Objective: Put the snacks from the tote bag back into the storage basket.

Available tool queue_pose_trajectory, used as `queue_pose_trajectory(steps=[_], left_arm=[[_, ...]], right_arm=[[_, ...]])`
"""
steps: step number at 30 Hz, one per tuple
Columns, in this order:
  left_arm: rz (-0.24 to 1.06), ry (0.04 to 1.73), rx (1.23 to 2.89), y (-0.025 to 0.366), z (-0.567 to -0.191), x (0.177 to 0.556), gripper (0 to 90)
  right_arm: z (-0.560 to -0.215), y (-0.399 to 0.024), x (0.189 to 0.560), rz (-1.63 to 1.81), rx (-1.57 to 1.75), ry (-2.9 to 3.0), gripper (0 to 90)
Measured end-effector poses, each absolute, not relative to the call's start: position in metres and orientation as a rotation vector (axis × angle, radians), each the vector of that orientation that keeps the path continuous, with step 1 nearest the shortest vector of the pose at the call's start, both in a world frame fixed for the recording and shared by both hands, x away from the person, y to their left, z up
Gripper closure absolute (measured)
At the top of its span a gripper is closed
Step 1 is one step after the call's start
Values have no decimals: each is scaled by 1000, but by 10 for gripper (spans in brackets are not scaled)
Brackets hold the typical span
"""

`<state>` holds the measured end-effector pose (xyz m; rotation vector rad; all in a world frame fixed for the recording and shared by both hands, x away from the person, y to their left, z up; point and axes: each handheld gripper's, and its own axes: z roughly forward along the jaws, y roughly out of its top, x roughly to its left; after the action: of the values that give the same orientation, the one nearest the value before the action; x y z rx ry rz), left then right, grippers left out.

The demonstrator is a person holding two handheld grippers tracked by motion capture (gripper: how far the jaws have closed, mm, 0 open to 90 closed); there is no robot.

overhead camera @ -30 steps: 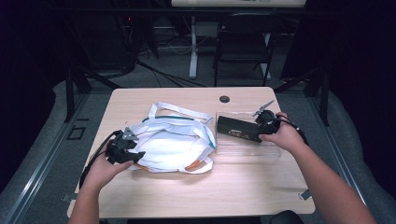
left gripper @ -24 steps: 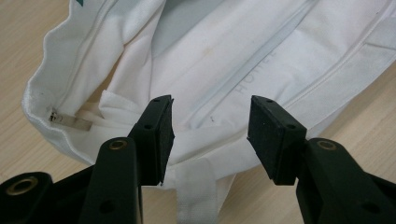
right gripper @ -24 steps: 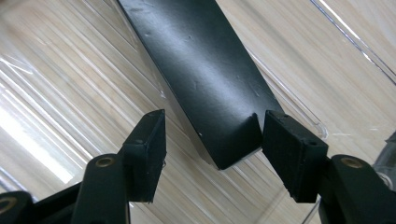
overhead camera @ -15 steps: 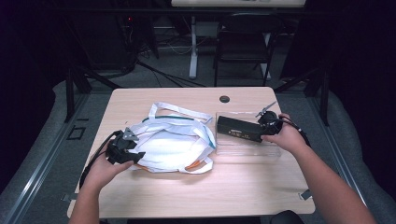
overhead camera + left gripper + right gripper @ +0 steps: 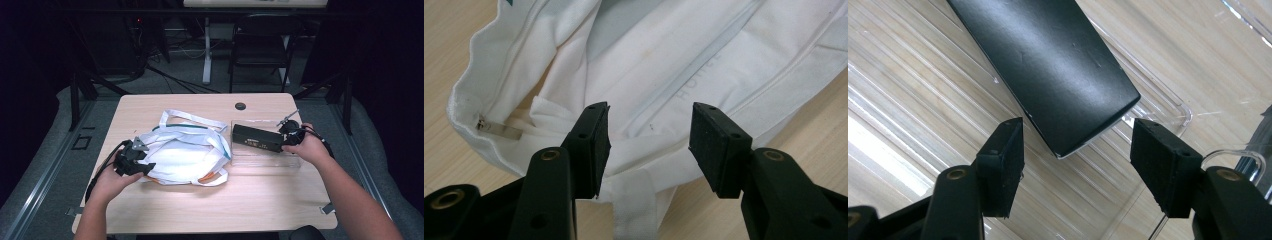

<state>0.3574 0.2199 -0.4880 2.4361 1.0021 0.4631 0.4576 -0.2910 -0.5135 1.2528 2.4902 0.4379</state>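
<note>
A white cloth tote bag (image 5: 185, 155) lies flat on the left half of the wooden table (image 5: 200, 210). My left gripper (image 5: 131, 159) sits at the bag's left edge. In the left gripper view its jaws stand open (image 5: 649, 130) over the bag's fabric (image 5: 664, 60), near a metal zipper pull (image 5: 499, 129). A long black box (image 5: 257, 138) lies in a clear plastic tray (image 5: 280, 157) on the right. My right gripper (image 5: 286, 140) is at the box's right end. Its jaws are open (image 5: 1078, 145), with the end of the box (image 5: 1048, 65) just ahead of the pads and not touched.
A round black grommet (image 5: 240, 106) sits in the tabletop near the far edge. Something orange (image 5: 207, 177) peeks from under the bag's near side. A black chair (image 5: 260, 45) and cables stand on the floor beyond the table. The clear tray has ribbed walls (image 5: 908, 90).
</note>
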Motion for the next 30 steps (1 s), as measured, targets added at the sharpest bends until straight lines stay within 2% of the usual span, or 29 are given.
queue_pose_trajectory(steps=[17, 30], left_arm=[[464, 1003, 2438, 220, -489, 358, 502], [470, 1007, 2433, 220, -489, 358, 502]], right_arm=[[-517, -287, 463, 409, 1256, 2500, 420], [-519, -285, 470, 414, 1277, 2464, 415]])
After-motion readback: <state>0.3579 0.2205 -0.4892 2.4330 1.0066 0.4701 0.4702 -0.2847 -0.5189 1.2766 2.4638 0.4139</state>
